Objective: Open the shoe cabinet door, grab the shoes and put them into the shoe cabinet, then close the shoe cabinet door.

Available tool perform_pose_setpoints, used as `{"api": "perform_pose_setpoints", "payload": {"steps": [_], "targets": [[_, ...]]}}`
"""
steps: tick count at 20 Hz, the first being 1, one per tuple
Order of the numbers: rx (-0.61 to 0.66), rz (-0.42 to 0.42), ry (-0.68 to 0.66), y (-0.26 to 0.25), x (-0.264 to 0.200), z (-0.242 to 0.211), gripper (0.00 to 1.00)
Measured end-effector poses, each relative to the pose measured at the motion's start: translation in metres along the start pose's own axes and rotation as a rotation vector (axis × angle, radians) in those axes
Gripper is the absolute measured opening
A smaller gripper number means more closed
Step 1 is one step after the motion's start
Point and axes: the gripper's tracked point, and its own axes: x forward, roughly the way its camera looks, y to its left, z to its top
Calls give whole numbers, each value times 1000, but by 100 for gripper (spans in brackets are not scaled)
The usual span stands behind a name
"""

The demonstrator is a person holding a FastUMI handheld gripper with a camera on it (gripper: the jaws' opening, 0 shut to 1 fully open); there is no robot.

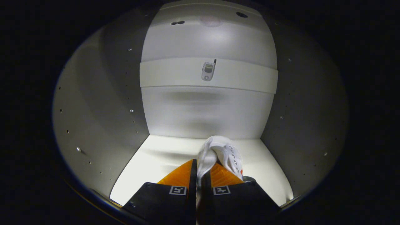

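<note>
I am looking into the white shoe cabinet (206,115); its back wall faces me and its side walls run off to both sides. A white shoe (223,154) with a row of metal eyelets and a small red mark hangs just ahead of my fingers, over the cabinet's bottom shelf (162,159). My gripper (200,170) is shut on a thin edge of the shoe, pinched between both fingers. The shoe's lower part is hidden behind the right finger. Whether it touches the shelf I cannot tell.
A horizontal white rail (175,73) crosses the back wall halfway up, with a small phone-shaped sticker (208,70) on it. The left side wall (103,103) and the right side wall (300,106) carry rows of small peg holes. The shelf has bare room left of the shoe.
</note>
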Motion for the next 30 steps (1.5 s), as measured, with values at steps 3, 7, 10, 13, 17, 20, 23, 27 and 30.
{"api": "perform_pose_setpoints", "payload": {"steps": [3, 7, 10, 13, 17, 20, 23, 27, 30], "targets": [[32, 1, 4, -3, -15, -4, 16], [55, -2, -33, -4, -50, 5, 16], [60, -8, -90, -2, -92, 20, 16], [59, -15, -158, 4, -153, 36, 16], [91, -50, -224, 5, -241, 41, 16], [147, -96, -230, -5, -306, 28, 16], [193, -175, -255, -30, -373, 15, 16], [214, -286, -245, -71, -450, -10, 16], [214, -344, -281, -109, -500, -18, 16]]}}
